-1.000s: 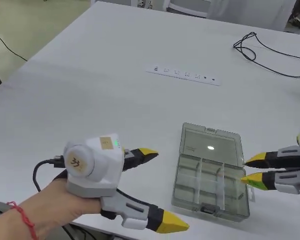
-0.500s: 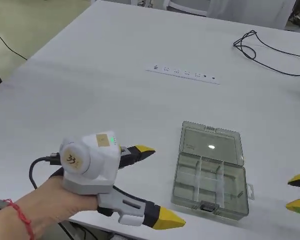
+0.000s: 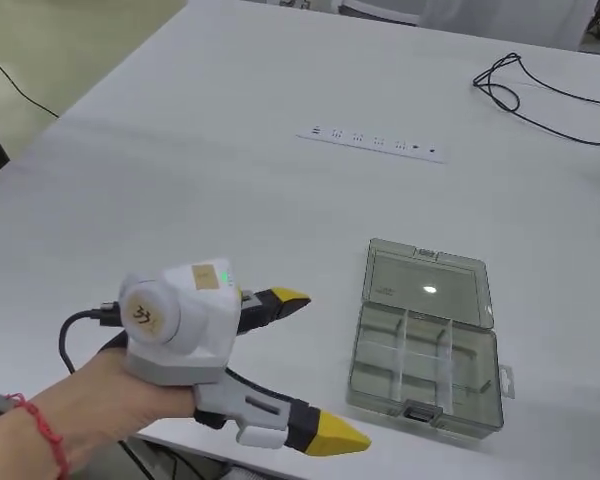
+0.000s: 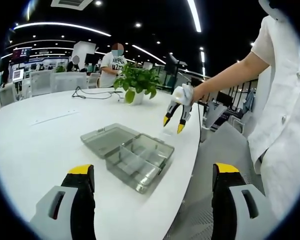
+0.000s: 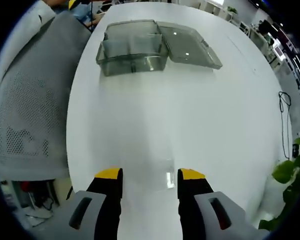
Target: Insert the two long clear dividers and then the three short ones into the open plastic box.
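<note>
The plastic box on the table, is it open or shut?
Open. Its lid lies flat back on the table, and the plastic box shows its compartments from above.

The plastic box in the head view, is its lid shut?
No, the lid of the plastic box lies folded back flat on the table.

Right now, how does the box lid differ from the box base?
The lid lies flat and undivided; the base is deeper, split into compartments by clear dividers. The lid sits on the far side, the base nearer the table edge. Both are smoky clear plastic, joined along one edge.
</note>
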A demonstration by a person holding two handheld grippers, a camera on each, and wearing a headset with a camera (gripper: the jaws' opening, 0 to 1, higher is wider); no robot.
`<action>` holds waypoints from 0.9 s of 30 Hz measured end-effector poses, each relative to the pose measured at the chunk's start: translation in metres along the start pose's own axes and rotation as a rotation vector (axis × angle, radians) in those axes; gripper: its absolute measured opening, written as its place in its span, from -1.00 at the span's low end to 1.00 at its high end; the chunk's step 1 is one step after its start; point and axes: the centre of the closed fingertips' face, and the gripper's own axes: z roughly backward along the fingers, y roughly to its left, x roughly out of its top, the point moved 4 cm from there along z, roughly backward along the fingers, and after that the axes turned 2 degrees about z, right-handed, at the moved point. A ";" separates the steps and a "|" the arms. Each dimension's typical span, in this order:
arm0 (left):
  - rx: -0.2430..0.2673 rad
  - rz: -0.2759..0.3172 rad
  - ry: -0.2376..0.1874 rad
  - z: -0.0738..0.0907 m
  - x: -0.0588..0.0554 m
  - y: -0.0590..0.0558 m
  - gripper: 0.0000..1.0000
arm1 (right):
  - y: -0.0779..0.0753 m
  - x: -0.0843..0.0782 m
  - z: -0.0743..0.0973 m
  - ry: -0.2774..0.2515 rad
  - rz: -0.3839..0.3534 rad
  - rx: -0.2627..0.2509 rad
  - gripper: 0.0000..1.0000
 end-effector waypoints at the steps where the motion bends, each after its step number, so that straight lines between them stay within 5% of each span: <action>1: 0.001 0.000 0.000 0.000 0.000 0.000 1.00 | -0.001 -0.001 -0.001 0.007 0.008 0.000 -0.10; 10: 0.005 0.005 0.007 0.001 -0.001 0.002 1.00 | -0.005 -0.011 -0.011 0.066 0.059 0.018 -0.13; 27: 0.005 0.000 0.008 0.000 0.000 0.003 1.00 | -0.006 -0.013 -0.011 0.057 0.015 0.032 -0.33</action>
